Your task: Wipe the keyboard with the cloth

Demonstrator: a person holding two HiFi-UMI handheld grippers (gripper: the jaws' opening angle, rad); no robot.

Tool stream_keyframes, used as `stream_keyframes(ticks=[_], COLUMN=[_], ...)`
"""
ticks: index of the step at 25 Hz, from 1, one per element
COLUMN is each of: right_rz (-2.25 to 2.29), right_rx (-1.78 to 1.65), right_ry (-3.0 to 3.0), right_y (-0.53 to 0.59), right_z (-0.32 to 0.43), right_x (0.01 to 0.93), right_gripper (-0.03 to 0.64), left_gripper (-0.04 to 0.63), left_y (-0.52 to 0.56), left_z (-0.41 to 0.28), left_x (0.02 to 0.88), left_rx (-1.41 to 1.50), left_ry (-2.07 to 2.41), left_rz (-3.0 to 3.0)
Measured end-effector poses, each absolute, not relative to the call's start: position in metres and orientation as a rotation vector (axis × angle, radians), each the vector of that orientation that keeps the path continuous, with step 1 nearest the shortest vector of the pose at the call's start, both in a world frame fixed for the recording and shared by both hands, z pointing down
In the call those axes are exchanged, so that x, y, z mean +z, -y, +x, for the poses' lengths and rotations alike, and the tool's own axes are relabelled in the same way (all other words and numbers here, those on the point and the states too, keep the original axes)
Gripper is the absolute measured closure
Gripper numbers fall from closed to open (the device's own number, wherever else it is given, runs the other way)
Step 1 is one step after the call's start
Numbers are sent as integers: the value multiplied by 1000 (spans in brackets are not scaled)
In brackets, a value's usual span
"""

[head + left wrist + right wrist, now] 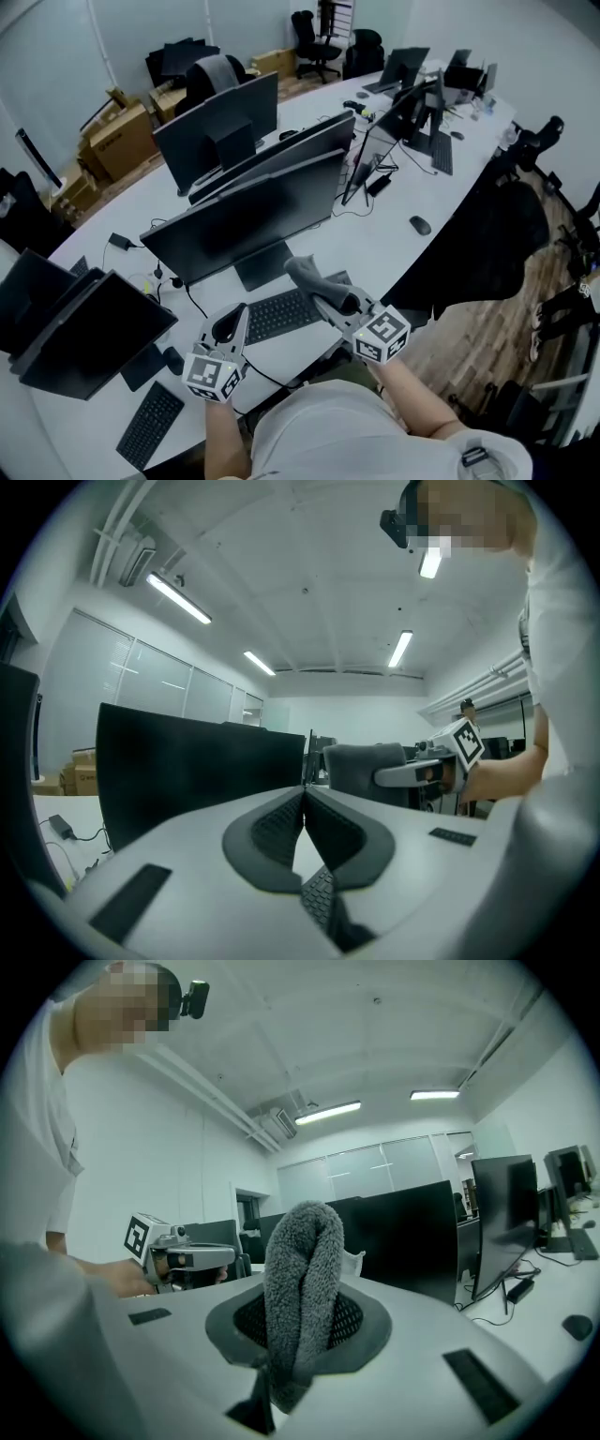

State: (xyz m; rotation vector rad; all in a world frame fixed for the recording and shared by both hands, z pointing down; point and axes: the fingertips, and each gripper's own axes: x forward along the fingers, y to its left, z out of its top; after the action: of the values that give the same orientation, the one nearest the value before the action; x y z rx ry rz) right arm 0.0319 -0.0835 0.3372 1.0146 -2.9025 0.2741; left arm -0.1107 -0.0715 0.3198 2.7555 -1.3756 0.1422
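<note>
The right gripper (328,302) was clamped on a folded grey cloth (305,274), held over the two o'clock end of the keyboard (281,316). The left gripper (232,323) was pressed together on nothing, at the keyboard's nine o'clock end. Both forearms reached over the white tabletop (394,246). The fuzzy cloth stood up from the jaws.

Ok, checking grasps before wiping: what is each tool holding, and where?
Right tool clamps the folded grey cloth below its fold; left tool is shut, empty.
</note>
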Motion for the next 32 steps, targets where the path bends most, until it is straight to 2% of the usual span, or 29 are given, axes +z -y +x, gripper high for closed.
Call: stream_keyframes(ticks=[32], right_rz=[1096], right_rx=[309], right_ry=[2824], right_y=[80], right_z=[66], right_x=[361], right_gripper=[555], left_gripper=[595], left_y=[70], left_z=[-91], left_x=[348], left_rx=[180], left_ry=[1350], left_rz=[2704])
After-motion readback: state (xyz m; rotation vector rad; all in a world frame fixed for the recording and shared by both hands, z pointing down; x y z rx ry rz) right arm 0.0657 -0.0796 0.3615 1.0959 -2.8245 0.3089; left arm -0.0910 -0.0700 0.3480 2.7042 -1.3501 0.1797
